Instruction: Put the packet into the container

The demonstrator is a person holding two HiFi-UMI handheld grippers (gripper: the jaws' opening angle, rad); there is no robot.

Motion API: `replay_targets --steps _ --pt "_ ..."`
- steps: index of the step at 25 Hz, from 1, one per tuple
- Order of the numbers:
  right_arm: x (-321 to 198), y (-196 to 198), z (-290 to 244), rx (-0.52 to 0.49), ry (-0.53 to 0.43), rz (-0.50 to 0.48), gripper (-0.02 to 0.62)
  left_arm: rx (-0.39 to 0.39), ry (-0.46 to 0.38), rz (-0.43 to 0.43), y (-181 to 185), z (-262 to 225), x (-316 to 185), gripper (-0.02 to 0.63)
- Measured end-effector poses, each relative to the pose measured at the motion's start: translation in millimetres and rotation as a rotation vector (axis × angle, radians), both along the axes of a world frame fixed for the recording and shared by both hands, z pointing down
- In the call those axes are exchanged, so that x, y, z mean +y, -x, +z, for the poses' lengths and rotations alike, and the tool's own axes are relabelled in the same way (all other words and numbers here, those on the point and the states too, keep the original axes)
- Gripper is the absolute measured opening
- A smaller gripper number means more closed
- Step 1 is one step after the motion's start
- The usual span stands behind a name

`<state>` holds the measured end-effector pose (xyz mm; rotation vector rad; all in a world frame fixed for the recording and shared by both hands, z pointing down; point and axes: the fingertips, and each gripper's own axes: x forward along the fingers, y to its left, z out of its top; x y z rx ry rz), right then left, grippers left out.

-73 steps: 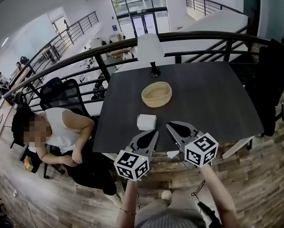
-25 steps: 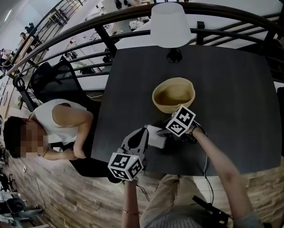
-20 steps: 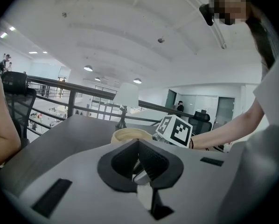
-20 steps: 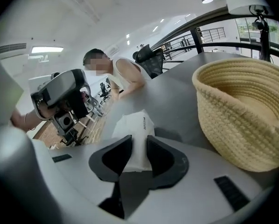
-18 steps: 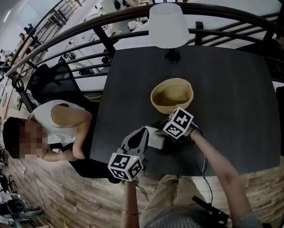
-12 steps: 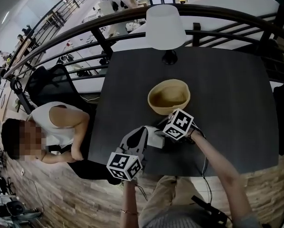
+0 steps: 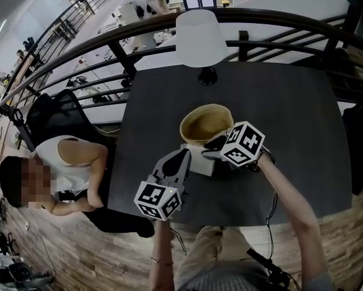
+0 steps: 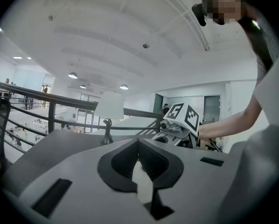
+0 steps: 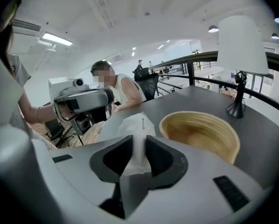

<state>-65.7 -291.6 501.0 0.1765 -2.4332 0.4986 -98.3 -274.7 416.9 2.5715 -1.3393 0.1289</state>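
packet [image 7: 200, 160] and container [image 7: 203, 121] both show over the dark table [image 7: 291, 102]. a white lamp [image 7: 200, 29] stands at the table's far edge. the container sits upright near the middle. i find the packet just beside the container's near rim, outside it. my right gripper [image 9: 138, 148] has its jaws clamped on the packet. my left gripper [image 8: 138, 146] has its jaws closed together on nothing.
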Motion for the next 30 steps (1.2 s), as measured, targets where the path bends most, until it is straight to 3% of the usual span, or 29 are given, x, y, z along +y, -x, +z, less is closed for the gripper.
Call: replay_targets --steps 5,10,19,22,30 --pt "-40 -29 -28 -0.009 -0.045 0.044 0.100 -0.005 -0.025 0.014 -11 -11 -19 0.008" --pt "-76 -46 -40 0.039 -0.083 0.005 0.100 0.003 -0.020 0.001 -15 -16 -36 0.008" --pt "-116 -46 -20 0.176 -0.199 -0.238 0.100 0.012 0.017 -0.037 -16 -5 -54 0.008" --pt "-113 -44 -2 0.219 -0.196 -0.319 0.100 0.013 0.032 -0.054 -18 -1 -55 0.008" --pt "-104 -34 25 0.257 -0.169 -0.384 0.101 0.002 0.066 -0.078 -22 6 -62 0.008"
